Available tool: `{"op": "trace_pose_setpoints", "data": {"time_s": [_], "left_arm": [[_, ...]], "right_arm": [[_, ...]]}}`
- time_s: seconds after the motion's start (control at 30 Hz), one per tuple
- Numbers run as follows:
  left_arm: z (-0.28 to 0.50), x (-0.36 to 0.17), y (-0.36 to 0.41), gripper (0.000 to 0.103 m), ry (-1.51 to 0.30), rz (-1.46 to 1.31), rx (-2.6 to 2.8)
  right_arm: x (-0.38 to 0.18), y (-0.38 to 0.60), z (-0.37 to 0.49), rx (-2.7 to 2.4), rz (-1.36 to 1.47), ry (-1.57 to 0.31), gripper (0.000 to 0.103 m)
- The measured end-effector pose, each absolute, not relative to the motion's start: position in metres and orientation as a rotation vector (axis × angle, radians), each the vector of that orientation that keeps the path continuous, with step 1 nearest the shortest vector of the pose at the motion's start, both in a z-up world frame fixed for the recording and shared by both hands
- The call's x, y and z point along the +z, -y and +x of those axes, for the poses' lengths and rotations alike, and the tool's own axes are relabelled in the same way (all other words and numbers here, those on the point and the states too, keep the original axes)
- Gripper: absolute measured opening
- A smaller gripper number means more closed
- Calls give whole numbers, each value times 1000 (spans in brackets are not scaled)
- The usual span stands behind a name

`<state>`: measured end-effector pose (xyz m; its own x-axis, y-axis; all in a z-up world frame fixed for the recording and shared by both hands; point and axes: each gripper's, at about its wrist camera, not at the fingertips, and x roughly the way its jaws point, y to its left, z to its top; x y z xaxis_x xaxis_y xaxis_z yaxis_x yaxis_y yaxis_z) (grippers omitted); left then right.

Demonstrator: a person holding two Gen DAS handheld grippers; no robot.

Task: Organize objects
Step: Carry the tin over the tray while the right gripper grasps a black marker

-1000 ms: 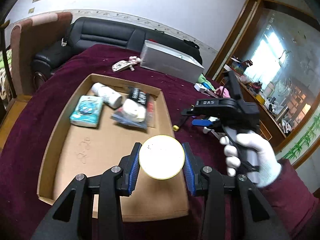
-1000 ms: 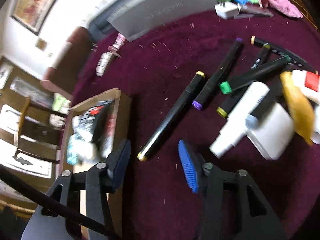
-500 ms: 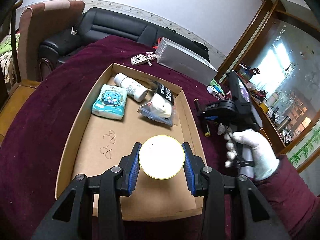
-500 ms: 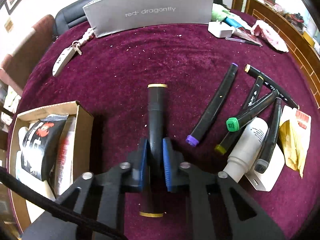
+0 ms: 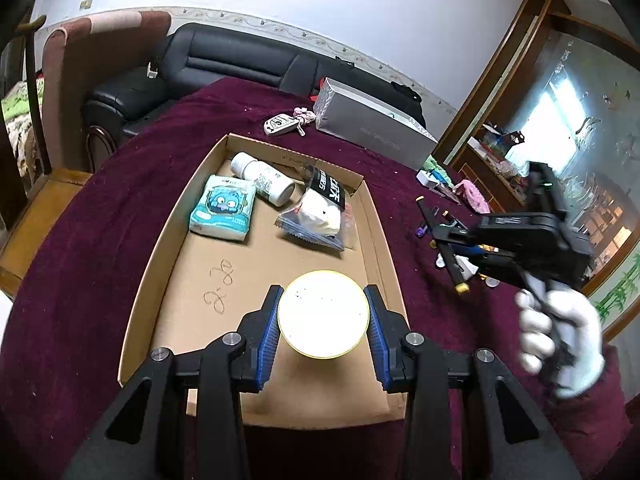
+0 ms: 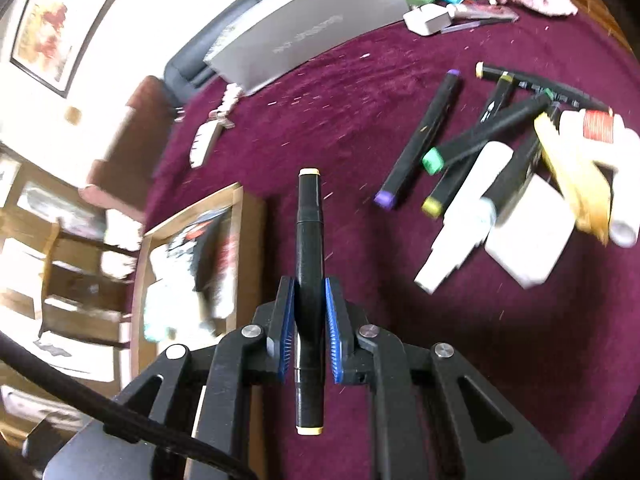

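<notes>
My left gripper [image 5: 323, 297] is shut on a round white container with a yellow rim [image 5: 323, 316], held above the near half of the cardboard tray [image 5: 160, 264]. My right gripper [image 6: 310, 292] is shut on a black marker with cream end caps [image 6: 309, 220], which points forward above the maroon cloth, just right of the tray's corner [image 6: 240, 216]. In the left wrist view the right gripper [image 5: 466, 246] hangs right of the tray with the marker [image 5: 452, 262] slanting down, in a white-gloved hand [image 5: 560, 332].
The tray's far end holds a tissue pack [image 5: 223, 208], a white bottle [image 5: 264, 178] and a snack bag [image 5: 320, 208]. Several markers [image 6: 420, 140], a white bottle [image 6: 460, 232], a white box [image 6: 528, 236] and a yellow packet [image 6: 572, 176] lie at right. A grey box [image 5: 372, 126] and key fob [image 5: 280, 123] sit behind.
The right gripper, open a second ago, closed on the black marker and lifted it off the cloth. The left gripper kept its hold on the round container and drifted slightly over the tray.
</notes>
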<state>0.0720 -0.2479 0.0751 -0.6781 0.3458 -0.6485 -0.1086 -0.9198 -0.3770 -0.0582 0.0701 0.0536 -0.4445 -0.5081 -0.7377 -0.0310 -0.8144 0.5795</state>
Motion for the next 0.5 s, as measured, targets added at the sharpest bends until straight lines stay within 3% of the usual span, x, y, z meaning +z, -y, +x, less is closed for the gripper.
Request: {"op": "trace_pose_setpoints", "data": {"time_s": [0.5], "left_arm": [[2,53,241,34,305,-1327,2621]], "right_arm": [[39,41,-36,-2085,1493,642,13]]}}
